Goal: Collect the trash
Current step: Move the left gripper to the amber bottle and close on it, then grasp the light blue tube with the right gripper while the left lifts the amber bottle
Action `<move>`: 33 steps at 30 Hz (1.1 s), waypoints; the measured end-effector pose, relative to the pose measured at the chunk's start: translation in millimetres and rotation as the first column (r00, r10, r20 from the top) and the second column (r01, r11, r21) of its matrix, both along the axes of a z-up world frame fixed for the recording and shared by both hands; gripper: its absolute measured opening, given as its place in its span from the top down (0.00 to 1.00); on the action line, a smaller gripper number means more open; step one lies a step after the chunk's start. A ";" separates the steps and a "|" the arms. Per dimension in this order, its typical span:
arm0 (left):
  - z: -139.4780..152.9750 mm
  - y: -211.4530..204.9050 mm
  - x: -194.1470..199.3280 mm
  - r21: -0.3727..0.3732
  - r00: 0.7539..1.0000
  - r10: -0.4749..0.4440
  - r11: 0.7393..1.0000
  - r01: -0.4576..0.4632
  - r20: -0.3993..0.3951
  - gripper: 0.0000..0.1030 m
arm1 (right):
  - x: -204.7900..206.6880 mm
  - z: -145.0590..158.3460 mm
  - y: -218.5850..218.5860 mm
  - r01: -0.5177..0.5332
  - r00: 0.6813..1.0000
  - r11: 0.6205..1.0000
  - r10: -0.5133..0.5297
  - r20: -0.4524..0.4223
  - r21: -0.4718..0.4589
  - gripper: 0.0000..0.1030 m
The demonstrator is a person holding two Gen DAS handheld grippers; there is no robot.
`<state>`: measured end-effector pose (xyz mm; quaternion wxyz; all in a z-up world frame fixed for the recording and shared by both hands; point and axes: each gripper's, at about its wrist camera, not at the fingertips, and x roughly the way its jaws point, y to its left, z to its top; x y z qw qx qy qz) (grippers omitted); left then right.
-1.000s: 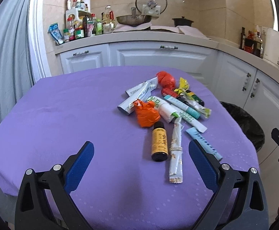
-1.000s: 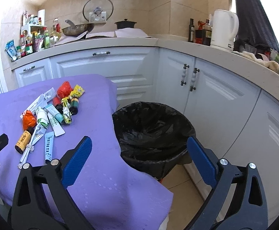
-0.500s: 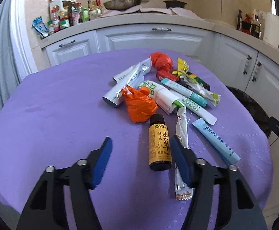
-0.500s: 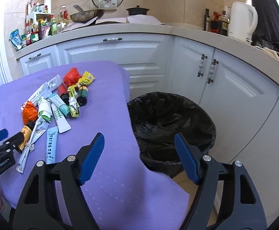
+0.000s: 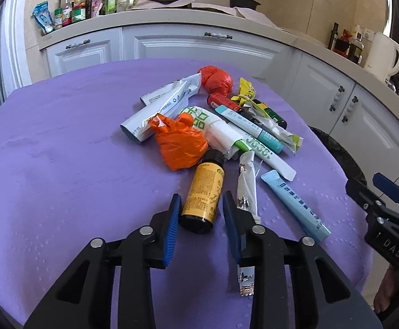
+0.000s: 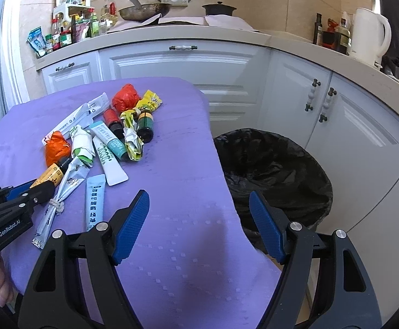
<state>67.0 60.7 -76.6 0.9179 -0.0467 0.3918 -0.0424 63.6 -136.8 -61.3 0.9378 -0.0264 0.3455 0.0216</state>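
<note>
A pile of trash lies on the purple table (image 5: pixel 62 164): an orange-labelled brown bottle (image 5: pixel 203 192), an orange crumpled bag (image 5: pixel 178 142), a red bag (image 5: pixel 217 79), tubes and sachets. My left gripper (image 5: pixel 200 213) has its blue pads either side of the bottle's base, narrowly apart, with small gaps showing. It also shows in the right wrist view (image 6: pixel 32 189). My right gripper (image 6: pixel 199 224) is open and empty above the table's right edge, beside the black-lined bin (image 6: pixel 276 170).
A light blue sachet (image 5: pixel 295 200) and a tied silver sachet (image 5: pixel 247 186) lie right of the bottle. White cabinets (image 6: pixel 188 63) and a counter with a pan, jars and a kettle (image 6: pixel 369 35) stand behind.
My left gripper moved forward and down to the bottle and narrowed its jaws around the base. My right gripper shifted a little left and narrowed slightly.
</note>
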 end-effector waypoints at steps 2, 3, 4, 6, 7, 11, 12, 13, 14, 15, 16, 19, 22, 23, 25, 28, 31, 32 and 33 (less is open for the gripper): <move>0.7 0.2 2.1 0.006 1.000 -0.001 1.000 0.001 0.005 0.67 | 0.5 -0.3 0.3 -0.001 1.000 1.000 0.001 -0.003 -0.001 0.29; 0.6 0.1 2.6 0.006 1.000 -0.003 1.000 0.003 0.006 0.67 | 0.9 -0.7 0.7 -0.002 1.000 1.000 0.002 -0.004 -0.001 0.29; 0.7 -0.5 3.9 0.006 1.000 -0.005 1.000 0.005 0.007 0.67 | 1.1 -1.1 1.1 -0.003 1.000 1.000 0.003 -0.006 -0.003 0.29; 0.8 -0.6 6.6 0.005 1.000 -0.013 1.000 0.013 0.005 0.68 | 1.2 -1.9 1.5 -0.004 1.000 1.000 0.004 -0.008 -0.003 0.28; 0.8 -0.8 7.3 0.003 1.000 -0.018 1.000 0.018 0.005 0.73 | 1.4 -2.0 2.0 -0.005 1.000 1.000 0.005 -0.010 -0.002 0.29; 0.9 -1.2 2.4 0.019 0.999 -0.032 0.999 0.032 0.008 0.75 | 0.9 -2.2 5.3 -0.015 1.000 1.000 0.015 -0.010 -0.002 0.29; 1.1 -0.9 0.6 0.022 0.999 -0.034 0.999 0.034 0.008 0.75 | 0.6 -2.2 6.6 -0.019 1.000 1.000 0.019 -0.010 -0.001 0.29; 1.7 -0.2 -2.1 0.022 0.999 -0.035 0.999 0.035 0.007 0.75 | 0.3 -2.1 7.9 -0.024 1.000 1.000 0.024 -0.010 -0.001 0.29; 2.5 1.3 -4.9 0.018 0.999 -0.033 0.999 0.033 0.007 0.75 | -0.1 -2.1 10.1 -0.031 0.999 1.000 0.031 -0.010 -0.001 0.29; 3.7 3.8 -8.2 0.014 1.000 -0.027 1.000 0.027 0.007 0.75 | -0.8 -2.0 12.7 -0.041 0.999 0.999 0.041 -0.009 0.001 0.29; 3.9 5.9 -10.7 0.014 1.000 -0.021 1.000 0.021 0.008 0.75 | -1.4 -1.7 15.8 -0.052 0.999 0.999 0.052 -0.008 0.003 0.29; 7.4 16.5 -20.8 0.019 1.000 0.019 1.000 -0.019 0.020 0.76 | -3.4 -1.1 26.0 -0.090 0.996 0.996 0.090 -0.002 0.010 0.29; 11.1 29.2 -29.2 0.040 0.996 0.076 0.996 -0.077 0.040 0.76 | -4.4 -1.1 38.9 -0.135 0.991 0.991 0.135 -0.001 0.010 0.33; 12.6 34.8 -31.8 0.055 0.994 0.101 0.993 -0.104 0.052 0.76 | -4.4 -1.6 42.7 -0.148 0.989 0.989 0.148 -0.002 0.012 0.37; 13.8 43.3 -34.8 0.070 0.989 0.136 0.988 -0.141 0.065 0.76 | -4.4 -4.0 50.7 -0.175 0.985 0.985 0.175 -0.008 0.011 0.38; 14.2 56.2 -36.6 0.070 0.982 0.178 0.981 -0.183 0.070 0.76 | -4.9 -7.8 61.7 -0.212 0.977 0.977 0.213 -0.020 0.009 0.44; 13.2 62.8 -36.3 0.068 0.978 0.199 0.977 -0.204 0.070 0.76 | -4.3 -12.8 68.2 -0.233 0.972 0.973 0.233 -0.041 0.008 0.51; 12.5 63.8 -36.2 0.067 0.977 0.202 0.976 -0.206 0.069 0.76 | -2.8 -14.9 68.9 -0.237 0.970 0.971 0.237 -0.051 0.013 0.56; 12.1 64.3 -36.6 0.066 0.977 0.203 0.976 -0.207 0.069 0.76 | -1.6 -16.8 69.3 -0.240 0.969 0.971 0.240 -0.059 0.015 0.59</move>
